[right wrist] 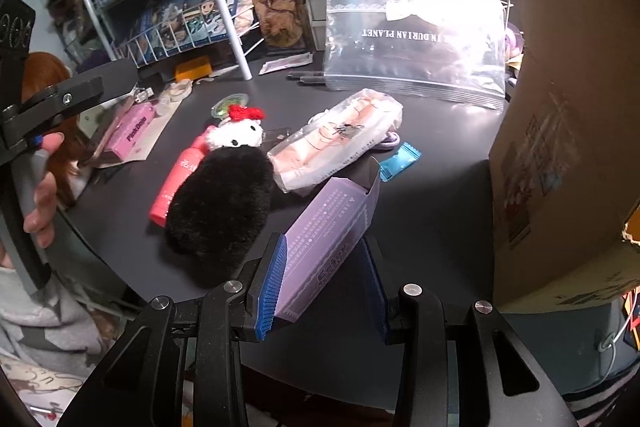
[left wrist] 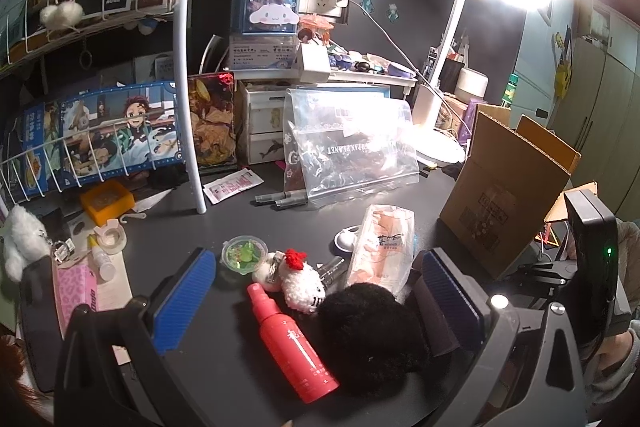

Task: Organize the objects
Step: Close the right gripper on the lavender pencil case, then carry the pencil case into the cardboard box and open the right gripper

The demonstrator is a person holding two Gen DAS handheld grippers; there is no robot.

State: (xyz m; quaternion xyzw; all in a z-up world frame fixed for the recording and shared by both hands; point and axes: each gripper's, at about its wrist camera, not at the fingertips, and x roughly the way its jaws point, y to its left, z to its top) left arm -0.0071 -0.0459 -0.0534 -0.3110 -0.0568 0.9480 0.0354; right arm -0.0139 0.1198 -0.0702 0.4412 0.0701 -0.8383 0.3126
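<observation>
My right gripper [right wrist: 324, 283] is squeezed on the long sides of the little purple box [right wrist: 328, 239], low over the dark desk [right wrist: 432, 211] beside the black fluffy thing [right wrist: 220, 203], and it looks light, thin and easy to crush.

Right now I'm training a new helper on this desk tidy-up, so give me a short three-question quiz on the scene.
1. True or false: the right gripper is closed on the purple box.
2. What lies directly against the black pouch: A) red bottle, B) blue sachet, C) cardboard box?
3. Fill in: the left gripper is ____, its pads either side of the pouch and bottle without pressing them.

Key: 1 true; 2 A; 3 open.
</observation>
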